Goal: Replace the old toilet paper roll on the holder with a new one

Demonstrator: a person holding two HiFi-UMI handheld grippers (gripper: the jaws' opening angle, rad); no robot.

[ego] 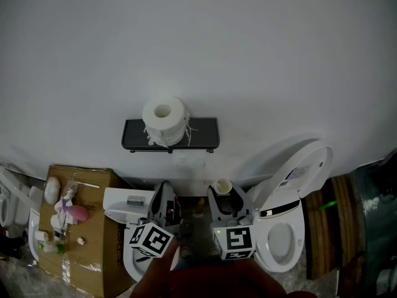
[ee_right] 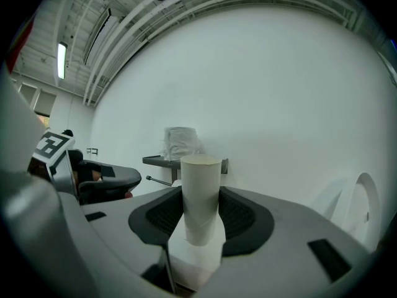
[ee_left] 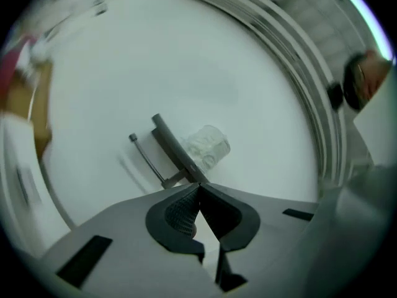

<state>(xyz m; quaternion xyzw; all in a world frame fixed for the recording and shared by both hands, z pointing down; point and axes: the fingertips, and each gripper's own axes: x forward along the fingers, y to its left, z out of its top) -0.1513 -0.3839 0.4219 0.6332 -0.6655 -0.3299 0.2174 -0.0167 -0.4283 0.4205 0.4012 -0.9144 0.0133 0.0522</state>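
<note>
Old core point(ee_right: 200, 185) removed, clamped in my right gripper point(ee_right: 200, 198); left gripper point(ee_left: 198, 190) clenched empty; new roll point(ego: 164, 118) (resting atop holder point(ego: 205, 133)) not yet mounted.

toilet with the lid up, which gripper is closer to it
Right. The right gripper, holding a cardboard tube, is just left of the toilet; the left gripper sits farther left, beyond it.

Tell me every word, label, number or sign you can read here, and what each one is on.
Nothing here can be read as text.
Cardboard box: dark print on its side, too small to read.
Toilet lid: a label with print, too small and blurred to read.
Left marker cube and right marker cube: black-and-white square patterns, not words.
</note>
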